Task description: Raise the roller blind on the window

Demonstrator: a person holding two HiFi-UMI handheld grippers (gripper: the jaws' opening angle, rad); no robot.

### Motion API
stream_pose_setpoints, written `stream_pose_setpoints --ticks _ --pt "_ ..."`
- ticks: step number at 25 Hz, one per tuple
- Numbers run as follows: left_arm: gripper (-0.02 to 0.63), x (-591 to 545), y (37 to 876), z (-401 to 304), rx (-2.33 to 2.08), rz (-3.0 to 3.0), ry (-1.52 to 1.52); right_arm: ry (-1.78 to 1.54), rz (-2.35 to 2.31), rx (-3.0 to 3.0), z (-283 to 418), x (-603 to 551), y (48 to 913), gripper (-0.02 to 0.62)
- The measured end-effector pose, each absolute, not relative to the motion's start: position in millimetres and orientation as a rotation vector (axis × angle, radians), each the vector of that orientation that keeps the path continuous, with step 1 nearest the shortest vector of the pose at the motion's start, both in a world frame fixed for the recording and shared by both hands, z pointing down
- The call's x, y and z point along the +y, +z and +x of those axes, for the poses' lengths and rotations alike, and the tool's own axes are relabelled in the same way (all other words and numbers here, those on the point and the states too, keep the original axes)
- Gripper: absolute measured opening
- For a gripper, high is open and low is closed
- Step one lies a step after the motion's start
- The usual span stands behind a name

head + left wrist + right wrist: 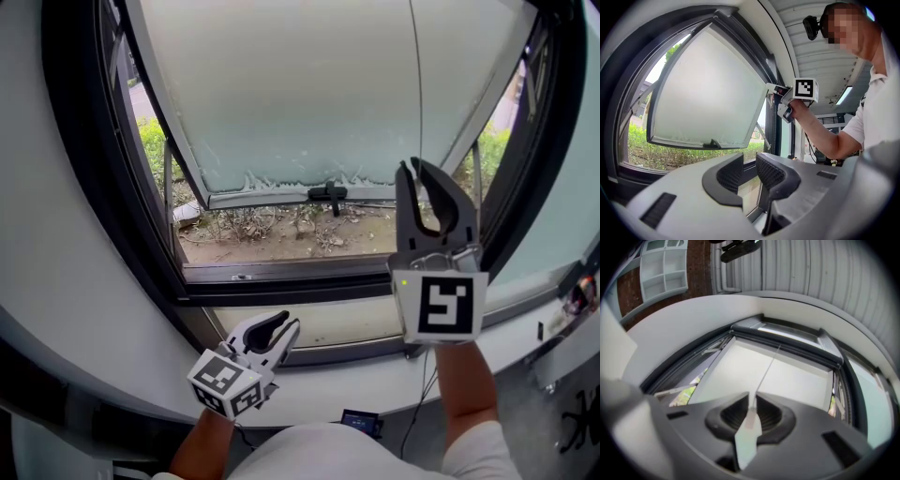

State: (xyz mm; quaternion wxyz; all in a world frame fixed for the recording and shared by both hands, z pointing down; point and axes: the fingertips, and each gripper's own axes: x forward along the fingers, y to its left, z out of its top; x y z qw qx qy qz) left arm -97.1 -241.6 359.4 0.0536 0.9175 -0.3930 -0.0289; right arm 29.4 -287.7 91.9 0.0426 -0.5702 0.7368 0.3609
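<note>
A thin pull cord hangs down in front of the frosted window pane. My right gripper is raised in front of the pane, pointing upward, and is shut on that cord. In the right gripper view the cord runs from the top of the window frame down into the jaws, and a pale translucent pull tab hangs below them. My left gripper stays low by the white sill, open and holding nothing. The roll of the blind itself is not clearly visible.
The sash is tilted outward at the bottom, with a black handle on its lower rail. Dry ground and green bushes lie outside below it. A dark window frame surrounds the opening. A small device sits near my body.
</note>
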Motion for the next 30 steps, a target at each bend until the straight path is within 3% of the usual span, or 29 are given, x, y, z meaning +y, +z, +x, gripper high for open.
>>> stream_pose_setpoints --ticks 12,18,30 --pt "0.100 -246 360 -97 -1.199 2.786 -0.076 1.106 -1.793 2.301 30 -305 99 0.053" --pt "0.100 -247 363 -100 -1.204 2.778 -0.064 1.119 -1.804 2.340 23 -312 103 0.129" --pt "0.100 -244 368 -111 -1.198 2.763 -0.053 1.072 -1.836 2.354 18 -319 115 0.130"
